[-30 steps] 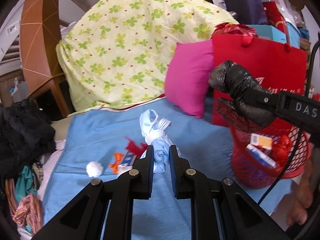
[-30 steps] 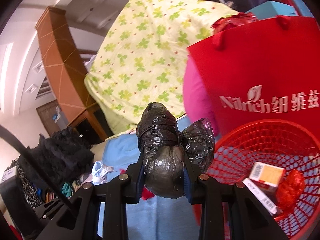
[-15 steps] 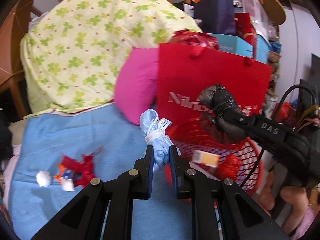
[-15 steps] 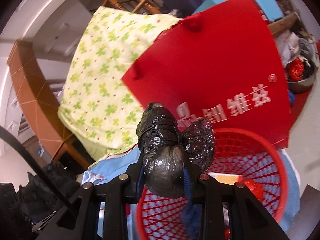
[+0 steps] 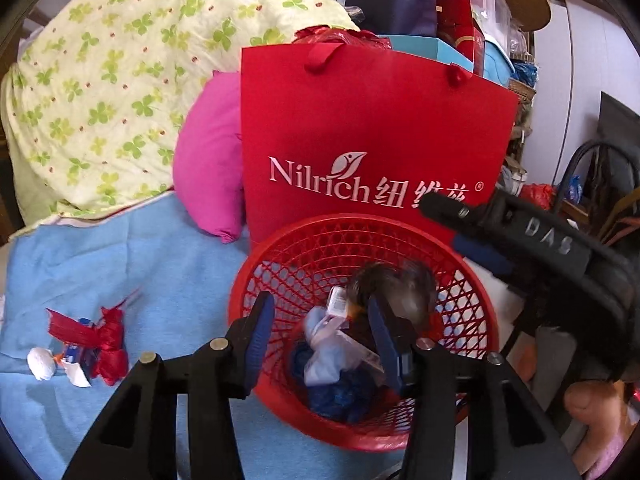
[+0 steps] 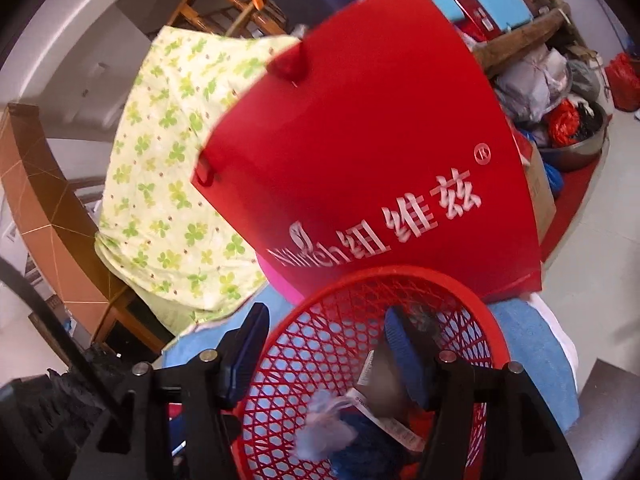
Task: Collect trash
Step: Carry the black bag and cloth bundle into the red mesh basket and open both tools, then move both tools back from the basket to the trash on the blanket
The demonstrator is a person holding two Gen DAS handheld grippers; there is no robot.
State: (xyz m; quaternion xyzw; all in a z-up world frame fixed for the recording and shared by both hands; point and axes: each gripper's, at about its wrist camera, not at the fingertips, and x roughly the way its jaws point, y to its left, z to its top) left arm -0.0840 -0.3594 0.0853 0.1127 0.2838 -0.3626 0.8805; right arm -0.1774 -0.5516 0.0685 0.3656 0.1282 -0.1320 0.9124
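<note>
in the left wrist view we see the left gripper (image 5: 322,332) over the round red plastic mesh basket (image 5: 478,304), its fingers spread after just opening, nothing pinched between them. the knotted pale blue cloth bundle (image 5: 322,354) lies inside the basket among other rubbish, beside a blurred black plastic bag (image 5: 394,280). the right gripper (image 5: 448,220) reaches in from the right, above the basket's far rim. on the blue bed cover (image 5: 120,256) to the left lie red wrapper scraps (image 5: 102,344) and a white paper ball (image 5: 40,364).

in the right wrist view the right gripper (image 6: 324,340) has also just opened; its fingers stand apart, the black bag (image 6: 384,380) blurred in the basket (image 6: 486,320) below. a red paper shopping bag (image 6: 360,152) stands just beyond.
</note>
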